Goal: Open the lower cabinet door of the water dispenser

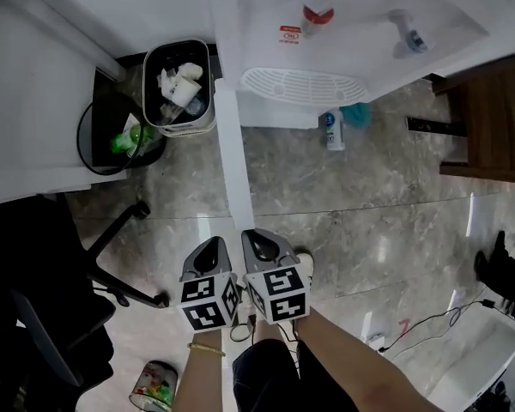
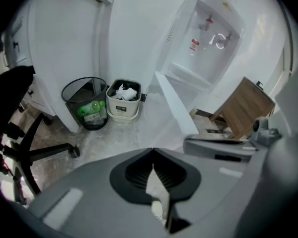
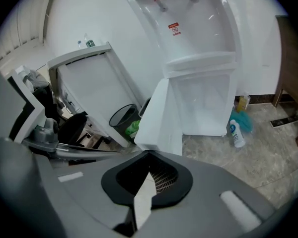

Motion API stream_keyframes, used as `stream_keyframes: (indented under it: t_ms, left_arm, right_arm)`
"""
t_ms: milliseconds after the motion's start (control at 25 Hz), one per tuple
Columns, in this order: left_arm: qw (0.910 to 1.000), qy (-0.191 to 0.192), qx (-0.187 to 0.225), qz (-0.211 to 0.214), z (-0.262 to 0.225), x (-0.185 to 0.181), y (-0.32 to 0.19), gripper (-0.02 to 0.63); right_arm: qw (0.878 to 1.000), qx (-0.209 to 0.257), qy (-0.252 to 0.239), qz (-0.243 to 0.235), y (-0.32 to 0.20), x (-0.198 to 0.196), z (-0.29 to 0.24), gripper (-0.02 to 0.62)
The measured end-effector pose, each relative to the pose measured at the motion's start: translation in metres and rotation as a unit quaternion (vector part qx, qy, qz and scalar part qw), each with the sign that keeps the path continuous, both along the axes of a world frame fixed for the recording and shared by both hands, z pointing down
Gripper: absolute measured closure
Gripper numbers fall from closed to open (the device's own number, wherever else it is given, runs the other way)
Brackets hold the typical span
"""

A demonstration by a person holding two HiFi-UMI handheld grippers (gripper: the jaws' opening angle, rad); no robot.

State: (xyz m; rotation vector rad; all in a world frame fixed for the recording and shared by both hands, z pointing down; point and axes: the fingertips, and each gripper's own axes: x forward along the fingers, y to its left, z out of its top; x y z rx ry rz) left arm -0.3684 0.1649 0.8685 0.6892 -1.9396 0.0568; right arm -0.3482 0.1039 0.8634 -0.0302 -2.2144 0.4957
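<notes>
The white water dispenser [image 1: 343,24] stands at the top of the head view, its drip tray [image 1: 302,84] below the taps. Its lower cabinet door [image 1: 233,161] is swung wide open and reaches edge-on across the floor toward me. The right gripper view shows the door [image 3: 159,118] beside the empty white cabinet [image 3: 206,103]. My left gripper [image 1: 208,260] and right gripper [image 1: 262,247] hang side by side just short of the door's free end. Both are shut on nothing and touch nothing.
A white waste bin [image 1: 178,87] and a black wire bin [image 1: 112,136] stand left of the dispenser. A bottle [image 1: 330,130] and teal cloth [image 1: 356,114] lie at its foot. Wooden furniture [image 1: 489,127] is at the right, an office chair [image 1: 43,281] at the left.
</notes>
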Motion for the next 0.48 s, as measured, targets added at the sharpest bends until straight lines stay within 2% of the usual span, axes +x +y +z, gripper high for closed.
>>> stream_keyframes:
  t_ms: [120, 480]
  left_arm:
    - [0.9999, 0.003, 0.011, -0.008, -0.001, -0.002, 0.007, 0.600]
    - [0.9997, 0.012, 0.013, 0.016, -0.018, 0.019, -0.002, 0.600]
  right_arm:
    - [1.000, 0.007, -0.001, -0.007, 0.006, -0.003, 0.000, 0.601]
    - [1.000, 0.012, 0.013, 0.001, -0.013, 0.019, -0.020, 0.601]
